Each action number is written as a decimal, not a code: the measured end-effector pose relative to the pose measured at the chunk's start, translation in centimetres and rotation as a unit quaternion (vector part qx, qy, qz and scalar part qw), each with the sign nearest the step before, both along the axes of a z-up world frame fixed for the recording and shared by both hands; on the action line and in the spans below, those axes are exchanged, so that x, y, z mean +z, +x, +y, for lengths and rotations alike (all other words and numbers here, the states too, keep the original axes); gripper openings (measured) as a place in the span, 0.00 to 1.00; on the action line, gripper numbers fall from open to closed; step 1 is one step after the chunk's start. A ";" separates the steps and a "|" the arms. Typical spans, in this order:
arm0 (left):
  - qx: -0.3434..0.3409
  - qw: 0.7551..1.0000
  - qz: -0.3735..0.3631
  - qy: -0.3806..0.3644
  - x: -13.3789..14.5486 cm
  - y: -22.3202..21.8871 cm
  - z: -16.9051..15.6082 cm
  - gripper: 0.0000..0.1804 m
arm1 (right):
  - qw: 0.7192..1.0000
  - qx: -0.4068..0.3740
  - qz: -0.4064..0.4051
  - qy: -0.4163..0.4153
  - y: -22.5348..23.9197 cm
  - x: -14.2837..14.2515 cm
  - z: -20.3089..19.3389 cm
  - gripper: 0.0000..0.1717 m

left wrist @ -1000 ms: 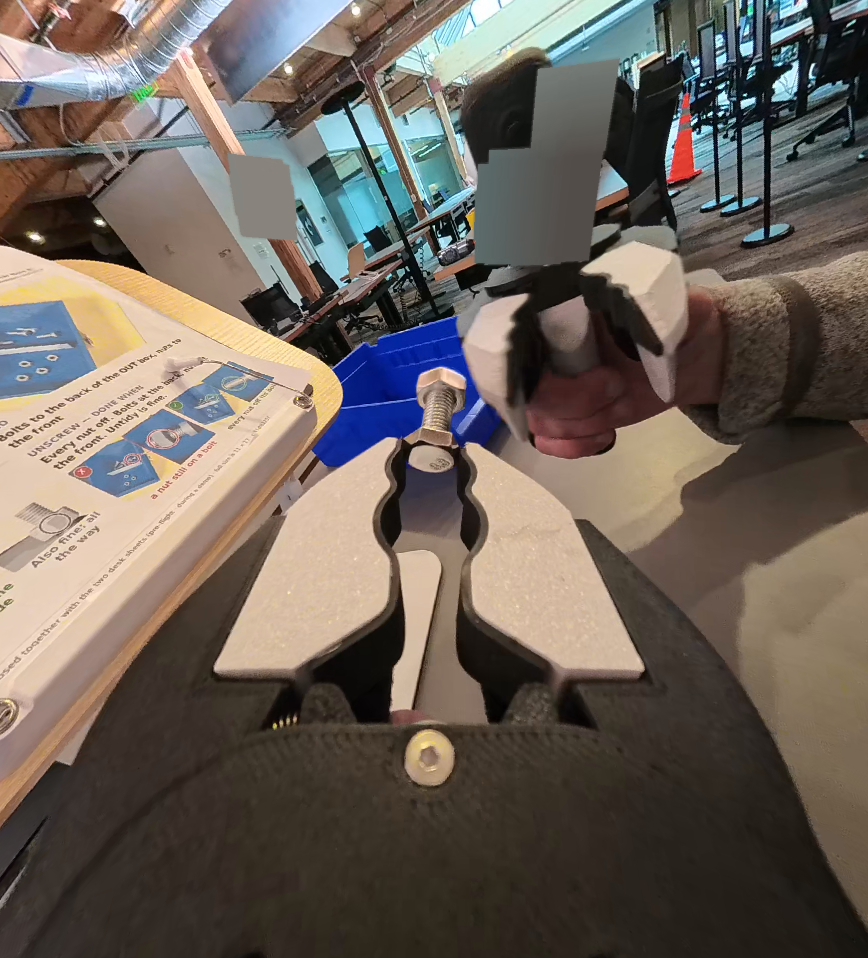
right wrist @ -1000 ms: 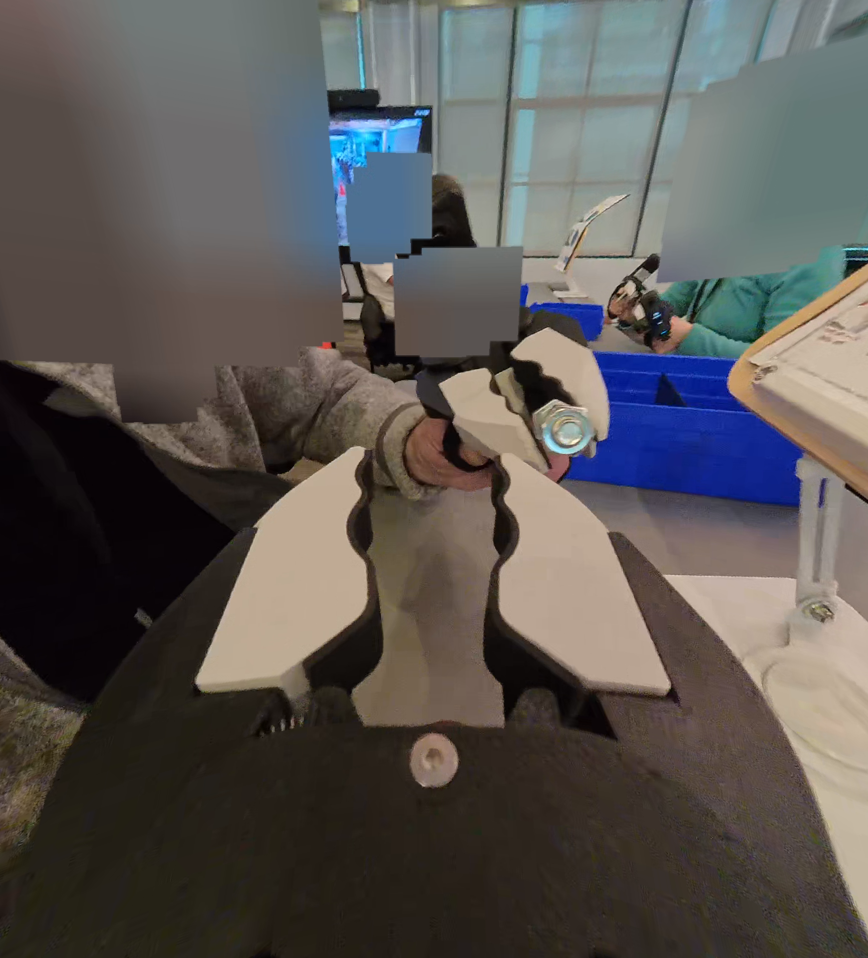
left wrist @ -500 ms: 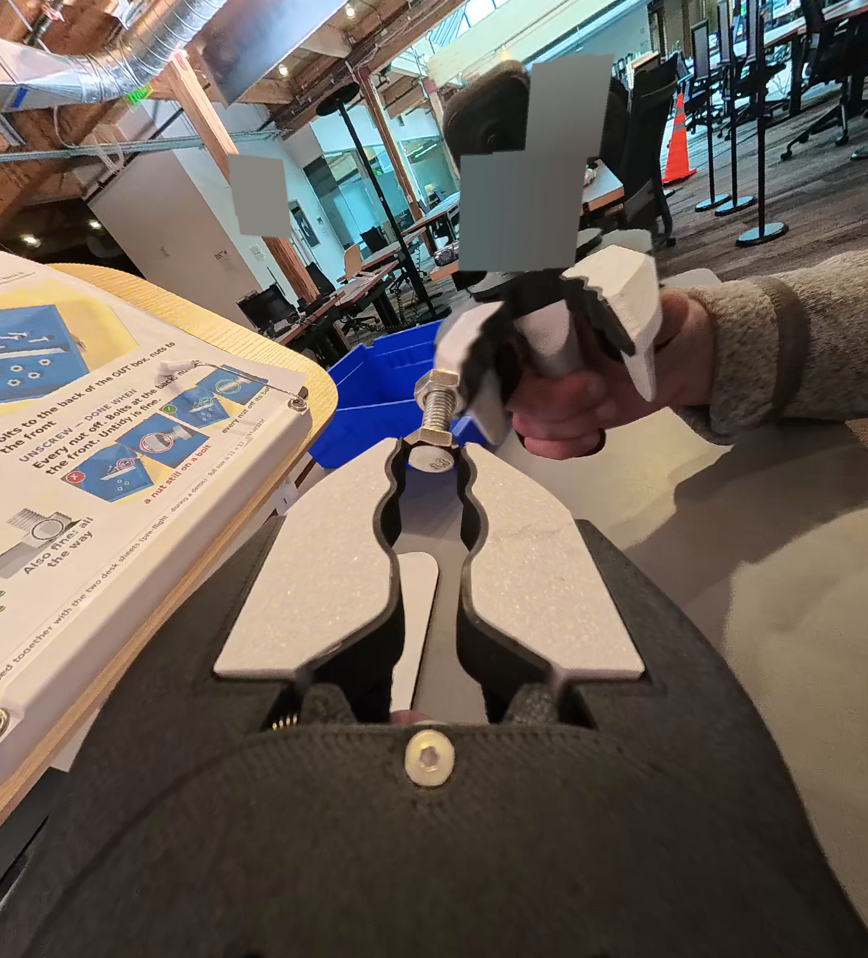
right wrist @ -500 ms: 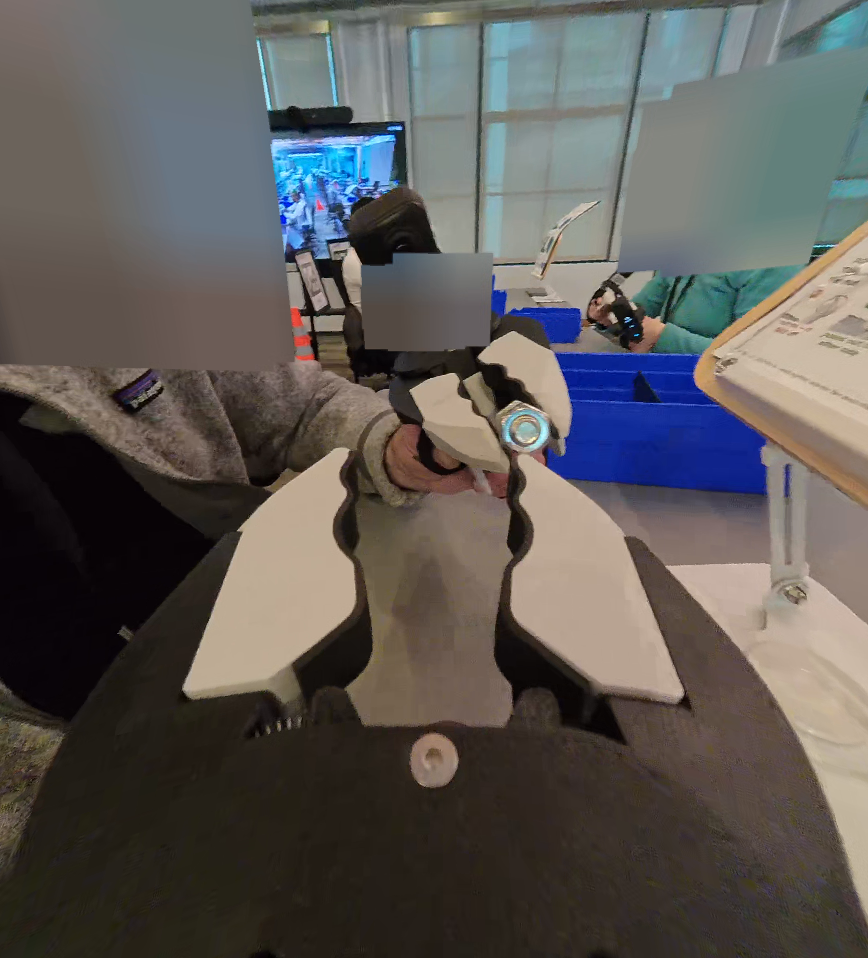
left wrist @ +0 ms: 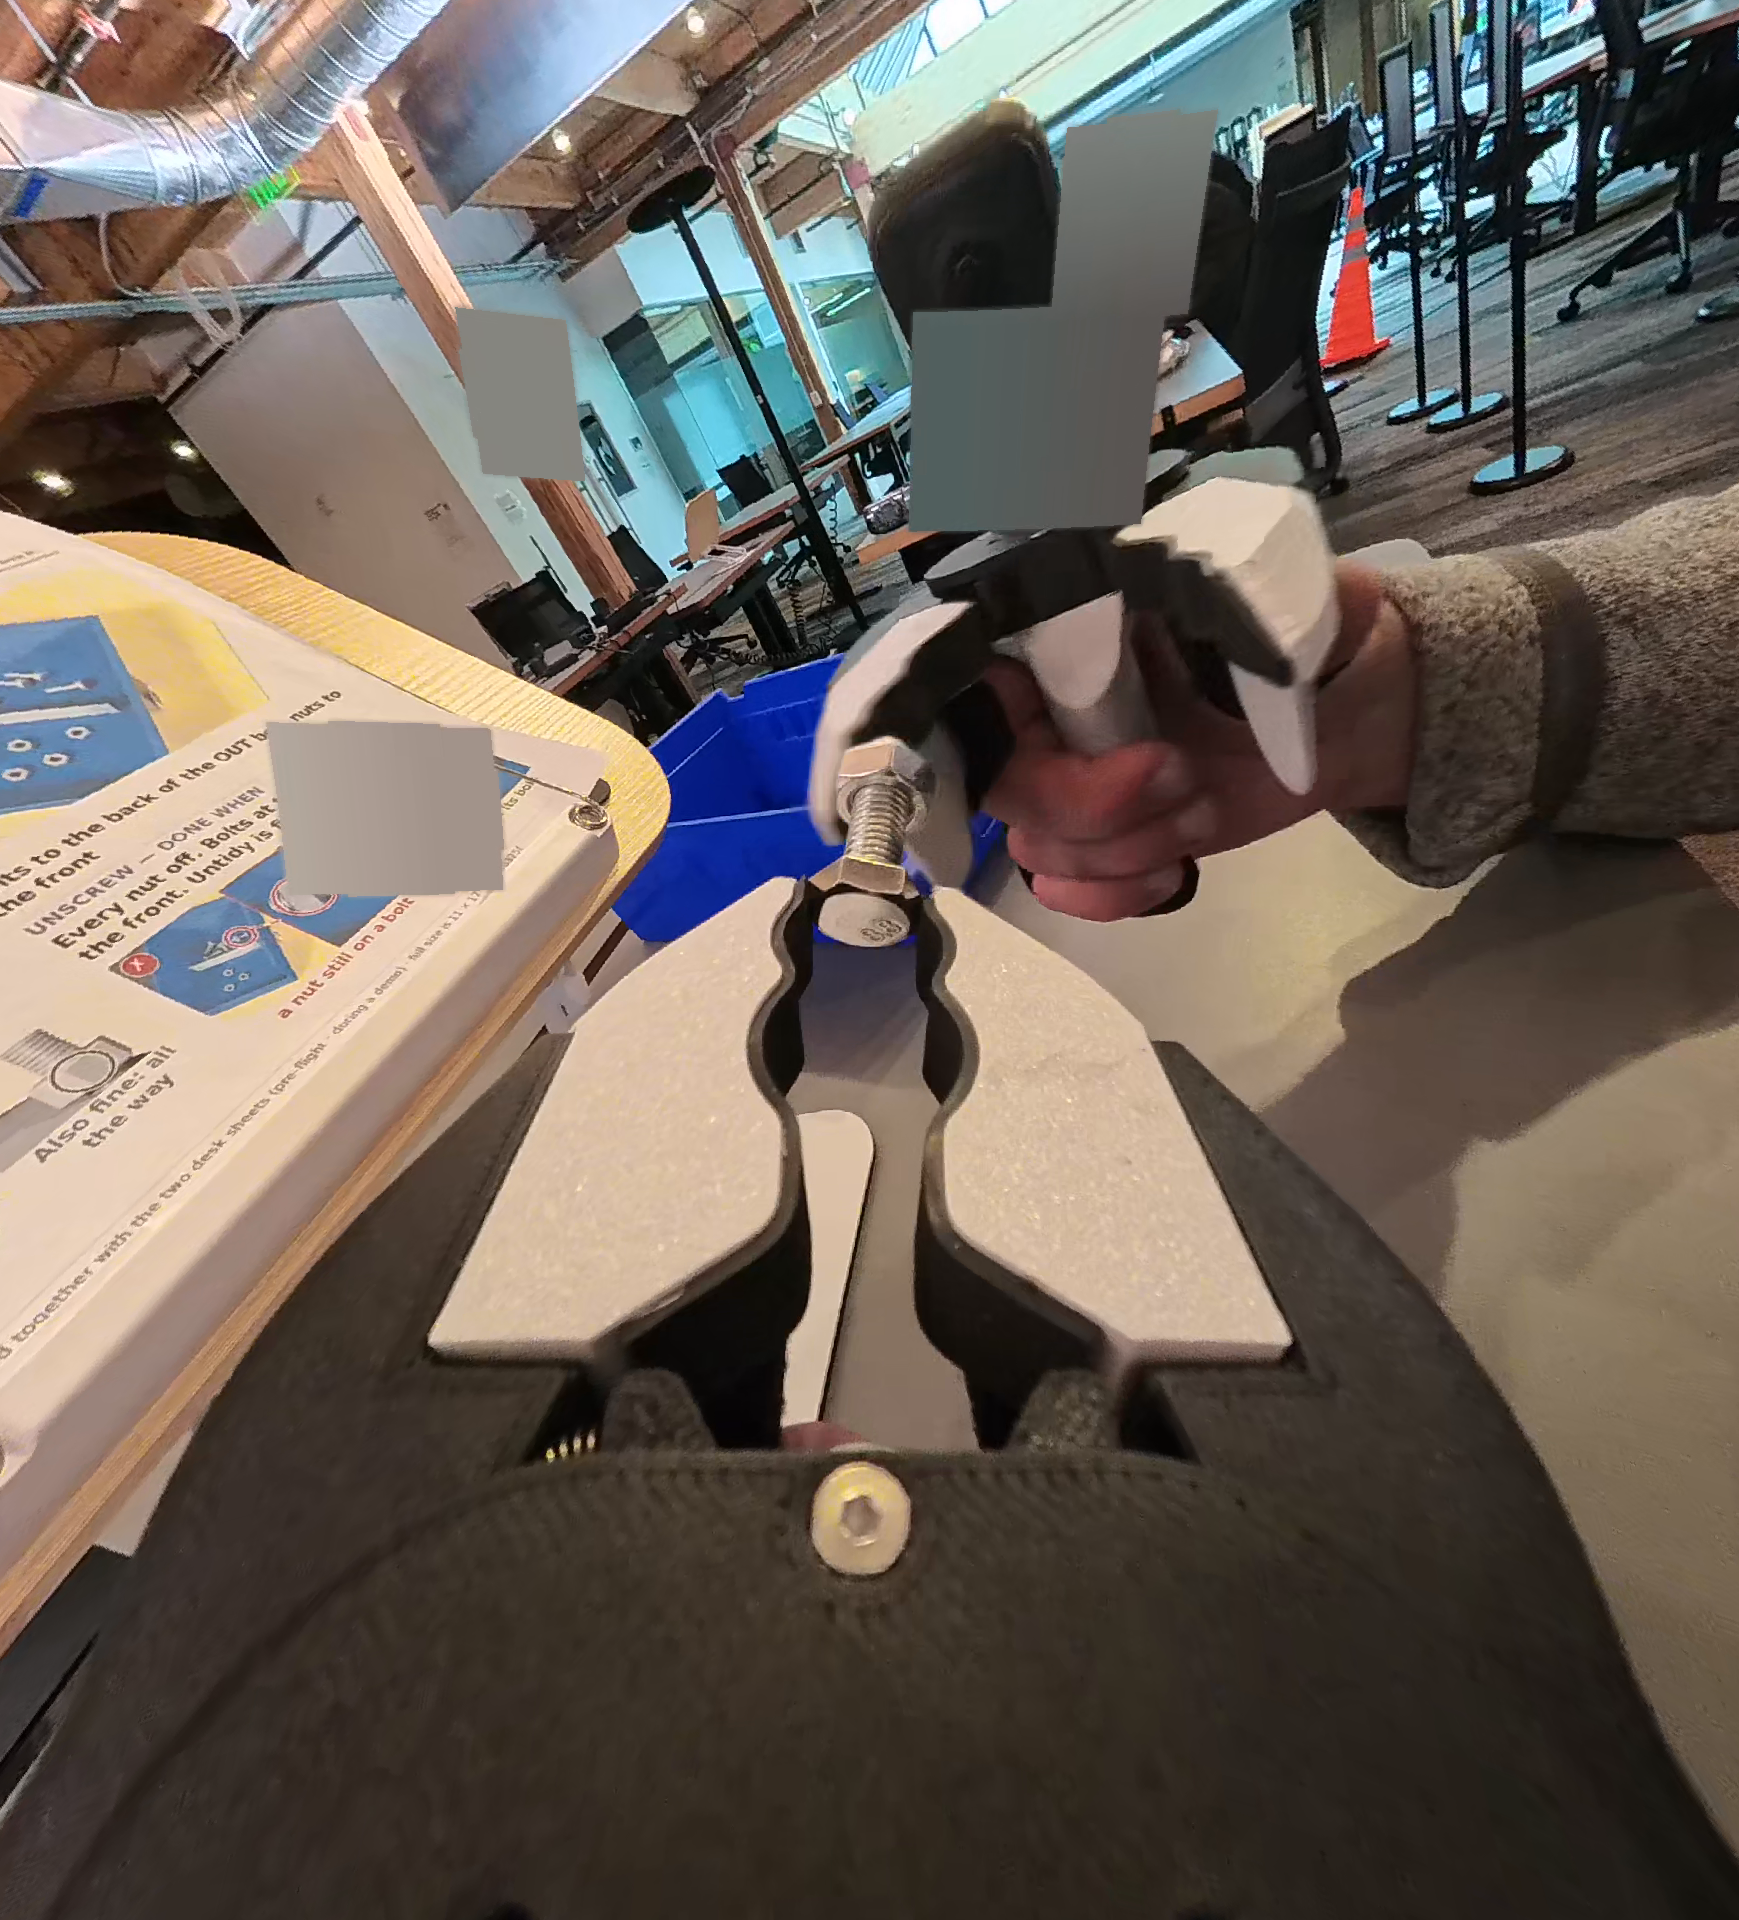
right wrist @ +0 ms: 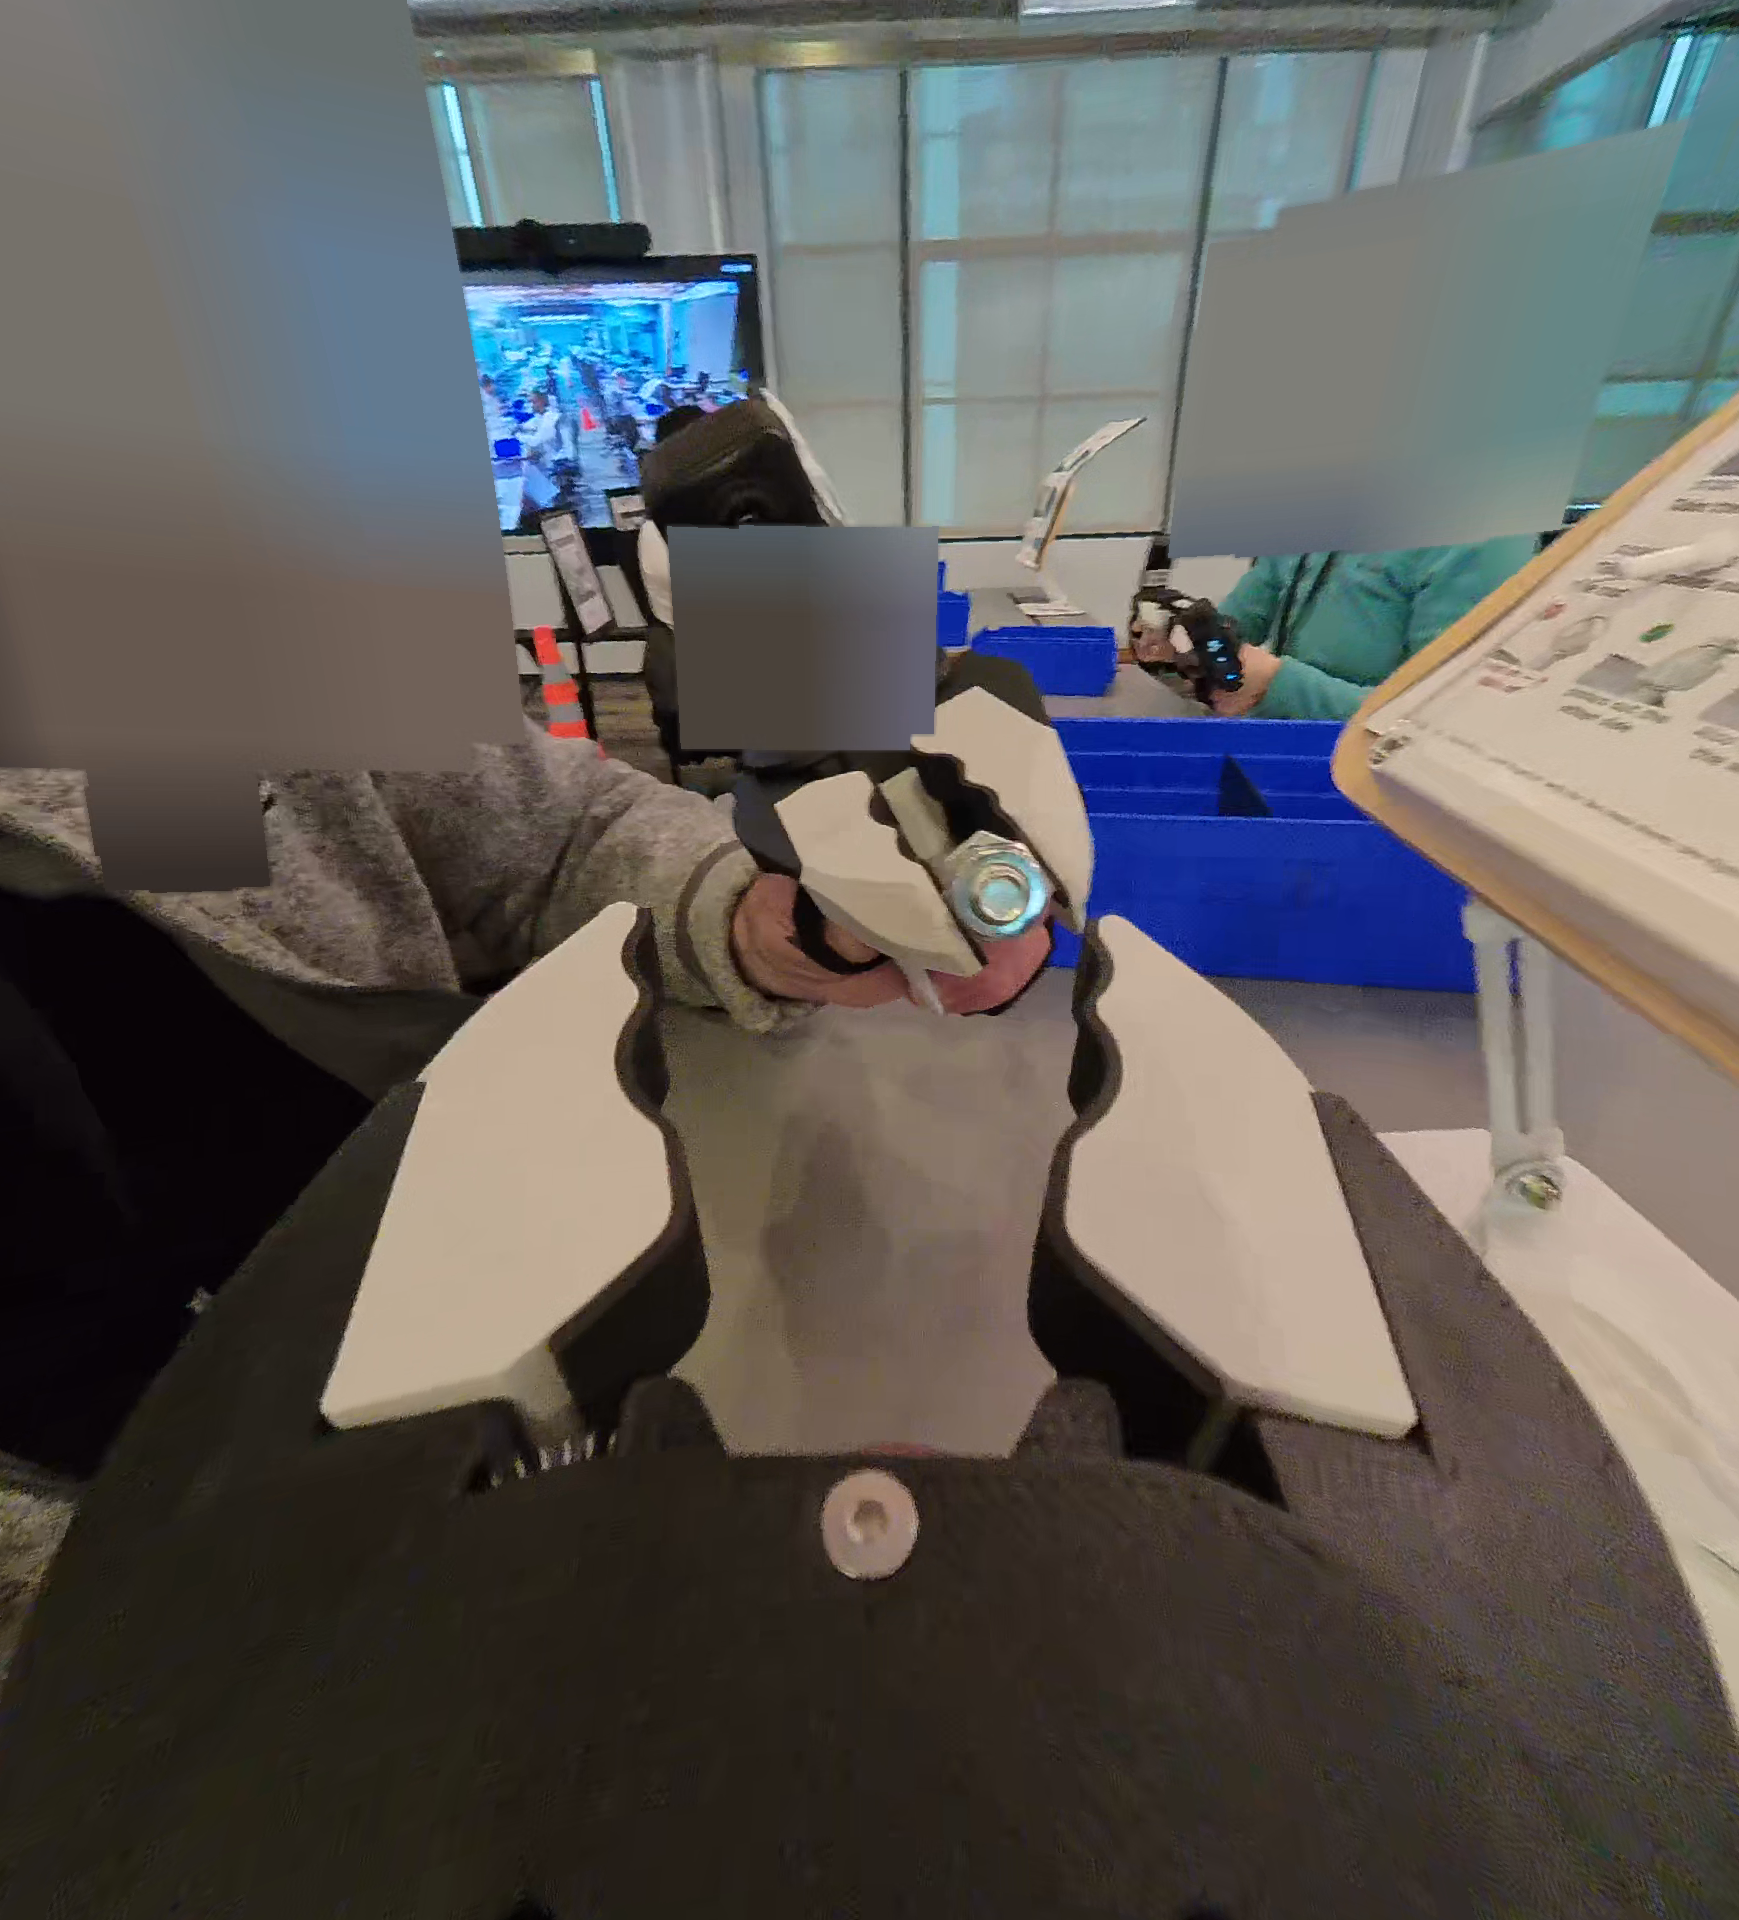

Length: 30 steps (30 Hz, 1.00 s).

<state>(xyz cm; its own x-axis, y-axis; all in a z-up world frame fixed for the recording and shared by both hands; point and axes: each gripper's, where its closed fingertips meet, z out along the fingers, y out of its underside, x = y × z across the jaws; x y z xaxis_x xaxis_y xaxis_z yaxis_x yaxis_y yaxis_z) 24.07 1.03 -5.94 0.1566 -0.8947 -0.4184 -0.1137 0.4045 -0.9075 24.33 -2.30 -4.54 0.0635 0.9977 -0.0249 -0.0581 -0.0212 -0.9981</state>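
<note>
My left tongs clamp the bolt by its head, held above the desk; long axis points away at my right tongs, spread wide, its nut beside one fingertip.

Blk grippers, white wavy-edged fingers (silver hex screw each); grey fleece sleeves.

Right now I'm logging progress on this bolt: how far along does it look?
Done: the left gripper is clamped on the bolt by its head. In hand: the open right gripper has one finger beside the nut. Left: the nut still sits at the bolt's threaded end; closing on it hasn't happened.
</note>
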 end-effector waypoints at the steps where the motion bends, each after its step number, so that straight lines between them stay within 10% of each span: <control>1: 0.001 1.000 0.000 0.001 0.0 0.0 0.0 0.10 | 1.000 0.029 -0.005 0.005 -0.3 -0.1 -1.0 0.40; 3: 0.007 1.000 0.002 -0.002 0.0 -0.2 0.3 0.10 | 0.995 0.098 -0.025 0.017 -0.5 -0.8 -3.3 0.11; 9: 0.004 1.000 0.005 0.006 -0.1 0.0 0.1 0.10 | 1.000 -0.017 0.010 -0.004 0.6 0.0 0.4 0.43; 13: 0.007 1.000 0.009 0.008 -0.3 0.0 0.1 0.10 | 1.000 0.011 0.002 0.009 0.0 -0.1 -0.7 0.42; 15: 0.013 1.000 0.008 0.005 -0.2 -0.1 0.4 0.10 | 0.997 0.078 -0.015 0.019 0.1 -0.7 -2.7 0.06; 21: 0.009 1.000 0.014 0.018 -0.4 0.2 0.0 0.10 | 1.000 -0.020 0.000 -0.008 0.5 -0.5 0.7 0.38; 30: 0.052 0.992 0.051 0.103 -0.9 0.6 -0.1 0.10 | 0.994 -0.035 0.014 -0.101 0.1 -0.8 1.7 0.21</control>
<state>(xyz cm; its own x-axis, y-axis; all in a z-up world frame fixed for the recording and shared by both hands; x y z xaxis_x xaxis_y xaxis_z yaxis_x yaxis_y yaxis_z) 24.65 0.92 -6.88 0.1905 -0.7704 -0.6084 -0.2515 0.5608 -0.7888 24.41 -0.64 -5.33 0.1287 0.9652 -0.2275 -0.0936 -0.2166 -0.9718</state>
